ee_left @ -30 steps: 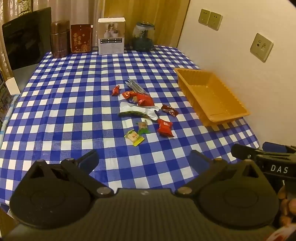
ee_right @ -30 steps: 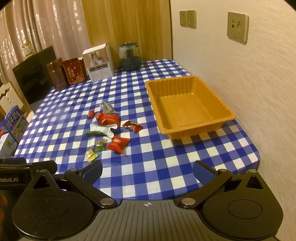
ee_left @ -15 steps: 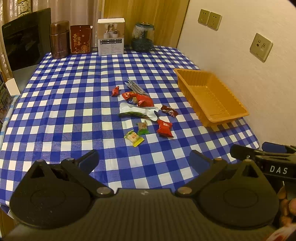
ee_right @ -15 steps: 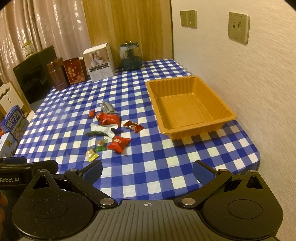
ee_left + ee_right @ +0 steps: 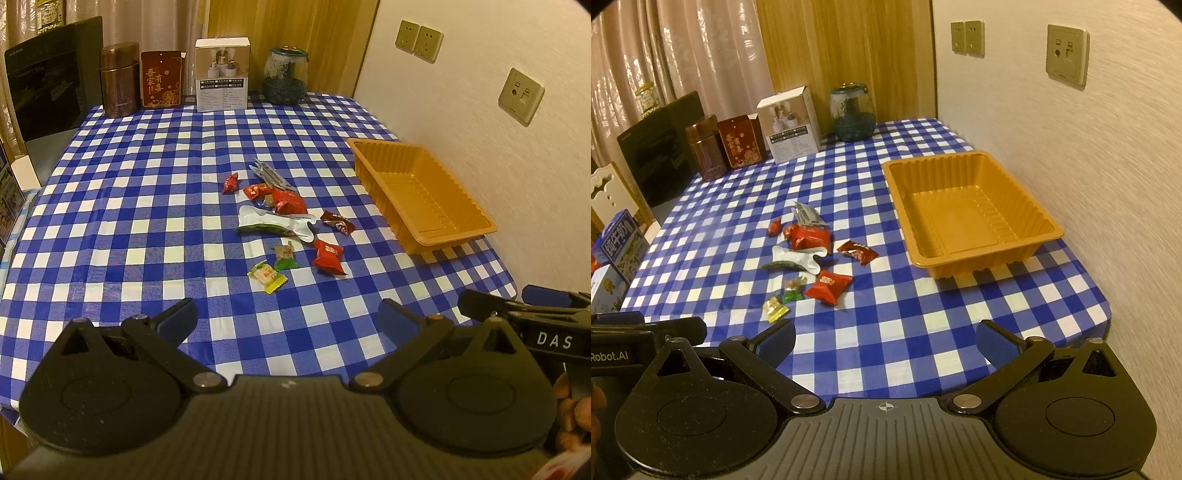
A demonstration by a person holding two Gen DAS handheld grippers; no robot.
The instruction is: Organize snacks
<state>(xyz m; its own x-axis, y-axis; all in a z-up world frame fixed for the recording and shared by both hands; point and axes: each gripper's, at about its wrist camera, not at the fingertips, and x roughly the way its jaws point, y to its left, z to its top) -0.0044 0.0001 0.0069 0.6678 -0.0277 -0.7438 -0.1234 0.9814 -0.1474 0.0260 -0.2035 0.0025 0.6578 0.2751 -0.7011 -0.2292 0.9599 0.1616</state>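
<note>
A: Left wrist view first?
B: The left gripper (image 5: 286,321) is spread wide with nothing in it, above the near edge of the checked cloth (image 5: 147,177). The snacks (image 5: 284,221) lie loose mid-table; the orange tray (image 5: 476,221) sits well apart by the wall.

A: And the right wrist view?
B: The right gripper (image 5: 884,339) is also released and bare. The snacks (image 5: 812,258) lie ahead to its left, outside the tray (image 5: 1049,236).

A brown canister (image 5: 120,84), white box (image 5: 221,74) and glass jar (image 5: 285,75) line the table's far edge
</note>
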